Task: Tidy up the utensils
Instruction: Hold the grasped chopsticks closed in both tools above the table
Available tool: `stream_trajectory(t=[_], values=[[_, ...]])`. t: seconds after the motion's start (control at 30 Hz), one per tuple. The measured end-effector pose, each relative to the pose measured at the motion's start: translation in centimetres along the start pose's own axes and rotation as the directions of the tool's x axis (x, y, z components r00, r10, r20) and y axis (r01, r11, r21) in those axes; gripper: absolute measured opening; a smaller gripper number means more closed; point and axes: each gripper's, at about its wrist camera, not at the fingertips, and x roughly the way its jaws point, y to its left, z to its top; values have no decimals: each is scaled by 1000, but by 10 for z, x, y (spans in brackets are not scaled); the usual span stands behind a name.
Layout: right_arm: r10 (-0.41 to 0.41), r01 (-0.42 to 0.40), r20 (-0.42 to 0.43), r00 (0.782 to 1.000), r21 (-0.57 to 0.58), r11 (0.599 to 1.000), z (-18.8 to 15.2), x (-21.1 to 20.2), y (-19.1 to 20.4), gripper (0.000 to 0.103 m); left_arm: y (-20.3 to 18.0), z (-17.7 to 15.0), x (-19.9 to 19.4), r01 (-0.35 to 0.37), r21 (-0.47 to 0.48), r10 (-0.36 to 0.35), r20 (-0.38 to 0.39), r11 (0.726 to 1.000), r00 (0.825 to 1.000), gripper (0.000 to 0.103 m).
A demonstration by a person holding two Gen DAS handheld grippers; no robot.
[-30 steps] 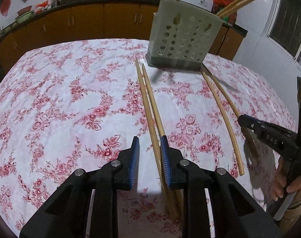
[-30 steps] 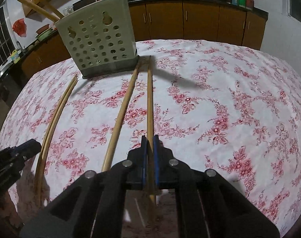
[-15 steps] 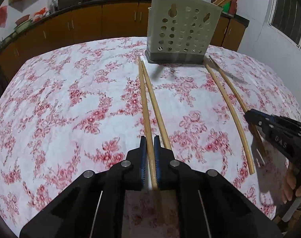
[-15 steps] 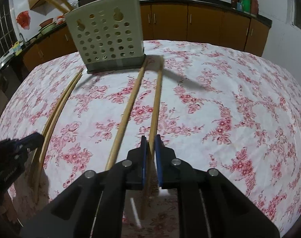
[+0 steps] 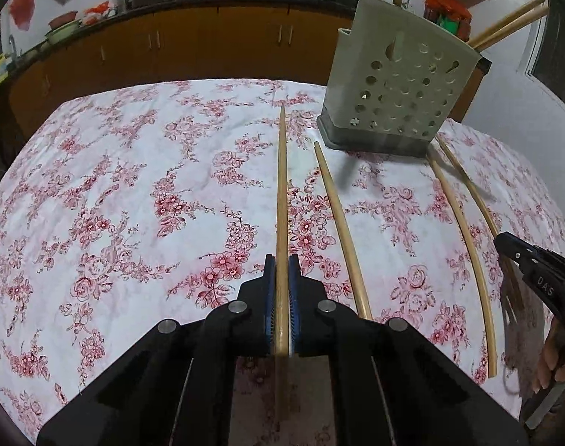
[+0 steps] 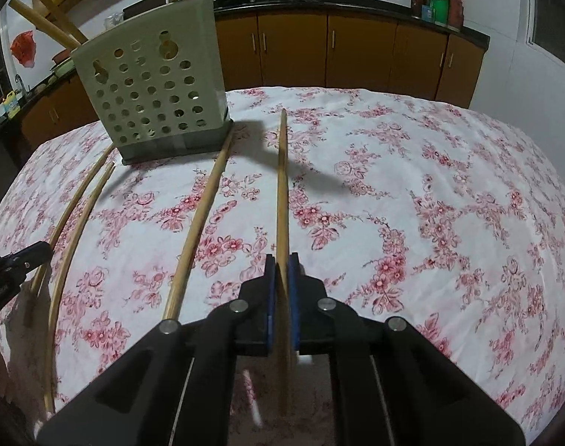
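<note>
In the left wrist view my left gripper (image 5: pixel 281 264) is shut on a long wooden chopstick (image 5: pixel 281 186) that runs straight ahead over the floral tablecloth. Its former neighbour, a second chopstick (image 5: pixel 338 223), lies just to the right. The perforated grey-green utensil holder (image 5: pixel 397 89) stands at the far right with several chopsticks in it. In the right wrist view my right gripper (image 6: pixel 281 264) is shut on another chopstick (image 6: pixel 282 186); a loose chopstick (image 6: pixel 200 223) lies to its left, its far end by the holder (image 6: pixel 152 93).
Each gripper shows in the other's view: the right gripper (image 5: pixel 531 271) with a hand (image 5: pixel 557 364), the left gripper (image 6: pixel 15 267). The tablecloth (image 6: pixel 449 204) covers the whole table. Wooden cabinets (image 6: pixel 357 55) and a counter with pans stand behind.
The left gripper, open around a chopstick a second ago, has shut on it and swung it left, away from its neighbour. The right gripper stays shut on its chopstick, which now angles away from the loose one.
</note>
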Motion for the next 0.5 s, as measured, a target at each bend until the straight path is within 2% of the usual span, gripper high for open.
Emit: stream_trajectory(t=[0.5], values=[[17,-17,4,1000,-8,1000,1,1,2,12,1,0,2,2,0,-2,11,1000,1000,8]])
